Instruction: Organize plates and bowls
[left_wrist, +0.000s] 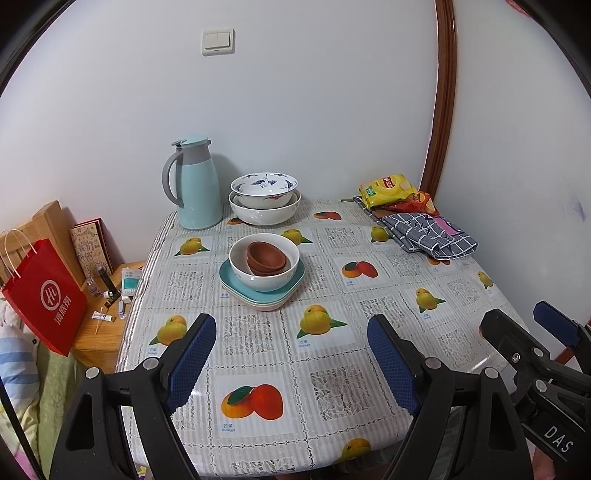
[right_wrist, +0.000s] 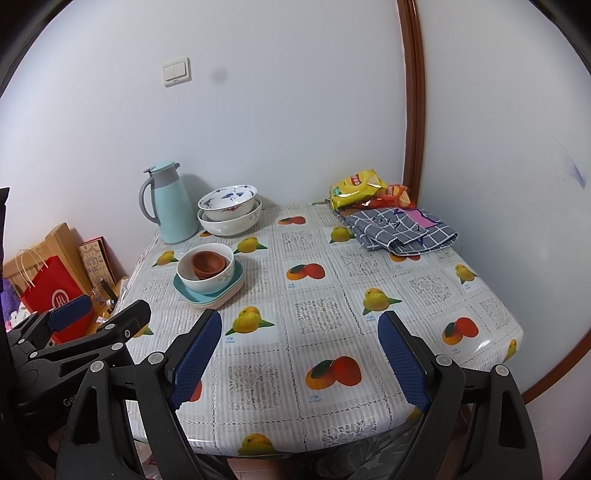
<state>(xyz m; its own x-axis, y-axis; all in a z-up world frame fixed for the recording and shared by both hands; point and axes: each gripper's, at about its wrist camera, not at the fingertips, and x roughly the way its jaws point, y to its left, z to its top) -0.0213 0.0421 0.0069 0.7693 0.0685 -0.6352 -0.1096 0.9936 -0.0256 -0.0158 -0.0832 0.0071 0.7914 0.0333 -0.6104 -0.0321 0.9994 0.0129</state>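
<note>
Your left gripper (left_wrist: 291, 354) jaws apart, nothing between, above near table edge. Your right gripper (right_wrist: 299, 354) same: jaws apart, empty. White bowl (left_wrist: 263, 266) with two brown bowls (left_wrist: 266, 258) nested inside sits on stack of plates (left_wrist: 262, 291), at 12 o'clock from left gripper, 11 o'clock from right. Two patterned bowls (left_wrist: 264, 197) stacked behind, just beside blue thermos jug (left_wrist: 195, 184). Snack bags (left_wrist: 389, 190) and folded checked cloth (left_wrist: 430, 232) at 1 o'clock, far corner of table (left_wrist: 369, 369).

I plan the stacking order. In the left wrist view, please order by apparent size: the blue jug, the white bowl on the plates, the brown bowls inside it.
1. blue jug, though it stands farther back.
2. white bowl.
3. brown bowls, clearly smallest, since they nest inside the white bowl.
</note>
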